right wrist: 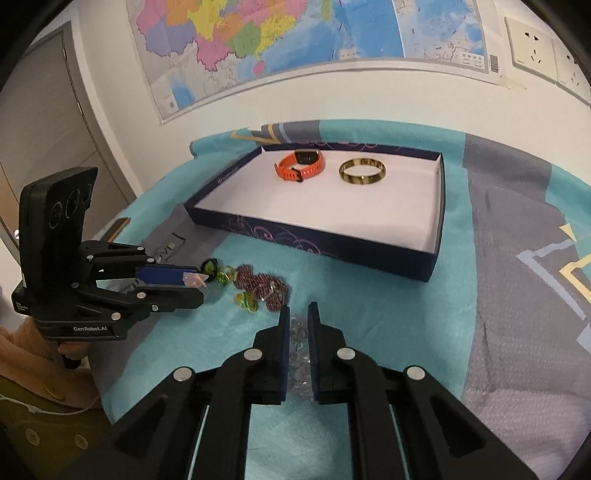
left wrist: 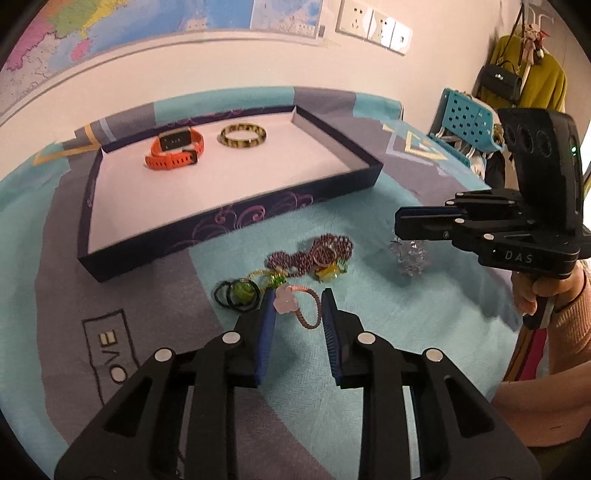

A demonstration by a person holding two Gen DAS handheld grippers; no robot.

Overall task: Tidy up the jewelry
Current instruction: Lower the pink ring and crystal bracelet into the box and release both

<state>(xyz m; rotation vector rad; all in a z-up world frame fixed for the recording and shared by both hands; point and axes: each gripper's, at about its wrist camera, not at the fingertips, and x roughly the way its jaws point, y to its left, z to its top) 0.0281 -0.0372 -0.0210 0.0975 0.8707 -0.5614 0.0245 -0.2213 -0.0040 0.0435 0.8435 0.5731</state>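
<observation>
A teal and grey blanket covers the surface, and a shallow dark-blue tray with a pale floor sits toward its far side, near the wall with the map. Inside the tray, close to its far edge, lie an orange watch and, just beside it on the right, a gold-and-dark bangle — the two are apart, not touching.

In front of the tray's near wall a loose pile of jewelry lies on the blanket: a purple beaded piece, a yellow-green ornament touching it, a green bead on a thin cord, and black hair ties at the pile's left end.

The left gripper points down at the pile with a pink hair tie bearing a pale pink flower between its blue pads. The flower rests against the left pad; in the right wrist view it sticks out at the fingertips, so the jaws look clenched on it.

The right gripper is lowered over a clear crystal bracelet lying to the right of the pile, well short of the tray. Its jaws are closed narrowly on the crystals — the beads fill the slim gap between the pads.
</observation>
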